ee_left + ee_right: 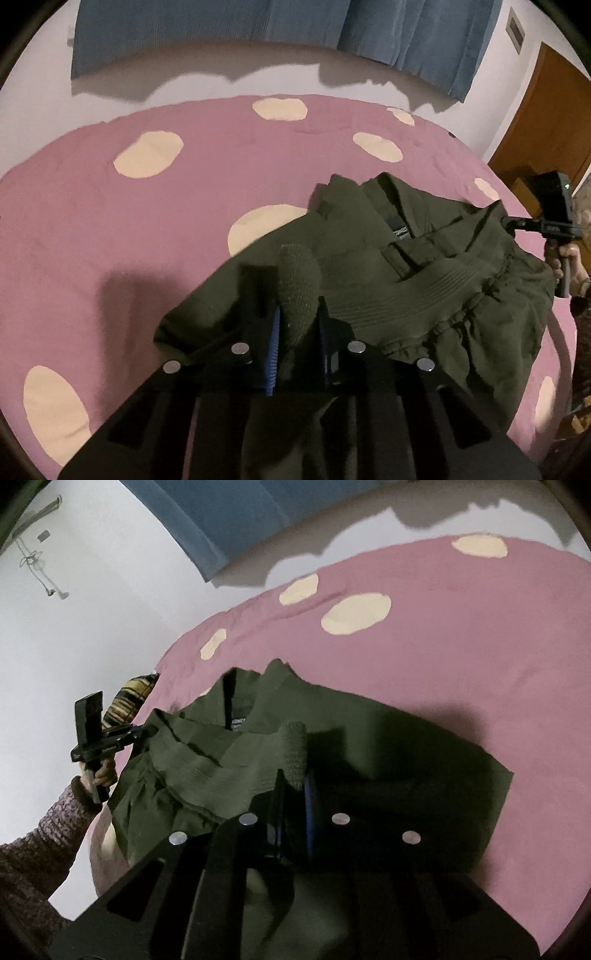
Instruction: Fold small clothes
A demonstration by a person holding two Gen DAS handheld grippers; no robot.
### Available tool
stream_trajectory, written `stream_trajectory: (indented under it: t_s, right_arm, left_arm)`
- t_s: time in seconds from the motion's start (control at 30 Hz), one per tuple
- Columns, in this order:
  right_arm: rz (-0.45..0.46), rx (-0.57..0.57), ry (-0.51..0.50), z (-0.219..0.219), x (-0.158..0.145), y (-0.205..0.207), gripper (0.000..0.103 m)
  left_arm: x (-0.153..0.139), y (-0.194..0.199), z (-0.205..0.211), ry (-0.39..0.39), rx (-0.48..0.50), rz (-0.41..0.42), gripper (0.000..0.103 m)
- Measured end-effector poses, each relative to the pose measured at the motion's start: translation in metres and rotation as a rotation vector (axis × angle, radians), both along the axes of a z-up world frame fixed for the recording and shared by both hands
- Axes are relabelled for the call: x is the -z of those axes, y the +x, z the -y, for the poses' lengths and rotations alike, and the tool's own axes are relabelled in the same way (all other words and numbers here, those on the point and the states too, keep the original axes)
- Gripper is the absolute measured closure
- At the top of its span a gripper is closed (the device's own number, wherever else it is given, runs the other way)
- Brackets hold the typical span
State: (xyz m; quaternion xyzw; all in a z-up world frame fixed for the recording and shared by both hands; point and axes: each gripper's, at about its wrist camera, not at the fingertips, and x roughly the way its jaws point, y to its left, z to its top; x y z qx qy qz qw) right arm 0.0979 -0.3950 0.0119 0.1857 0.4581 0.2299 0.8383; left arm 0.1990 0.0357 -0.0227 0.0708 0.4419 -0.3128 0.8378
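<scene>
Fingers on both your left gripper (297,328) and right gripper (293,794) are pinched onto ribbed edges of the green garment (424,288), which lies bunched mid-bed (147,229); folding looks barely begun.

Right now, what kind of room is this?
Probably a bedroom. The green garment lies on a bed with a pink spotted bedspread, blue curtains hang on the wall behind it, and a wooden door stands at the side.
</scene>
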Motion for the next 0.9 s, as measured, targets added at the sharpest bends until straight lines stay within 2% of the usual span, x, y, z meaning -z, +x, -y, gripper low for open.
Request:
stream_trajectory:
  t_s: [0.23,0.43,0.53,0.7,0.8,0.9]
  right_arm:
    - [0.069,0.077,0.023,0.003,-0.025,-0.001,0.095]
    - [0.086,0.149,0.055,0.015,-0.03,0.021,0.095]
    - [0.059,0.179,0.04,0.018,-0.019,0.033,0.095]
    - [-0.04,0.225,0.03,0.025,0.019,0.055,0.095]
    - [-0.093,0.249,0.042,0.031,0.039,0.062,0.095]
    - [-0.139,0.27,0.057,0.034,0.056,0.065,0.095]
  left_arm:
    - [-0.015,0.006,0.002,-0.004,-0.057,0.032,0.085]
    - [-0.026,0.035,0.009,-0.015,-0.155,0.04,0.085]
    - [-0.012,0.054,0.017,0.022,-0.203,0.003,0.085]
    - [0.023,0.077,0.024,0.099,-0.271,-0.063,0.085]
    - [0.036,0.085,0.018,0.097,-0.297,-0.087,0.091]
    - [0.043,0.091,0.014,0.08,-0.315,-0.103,0.092]
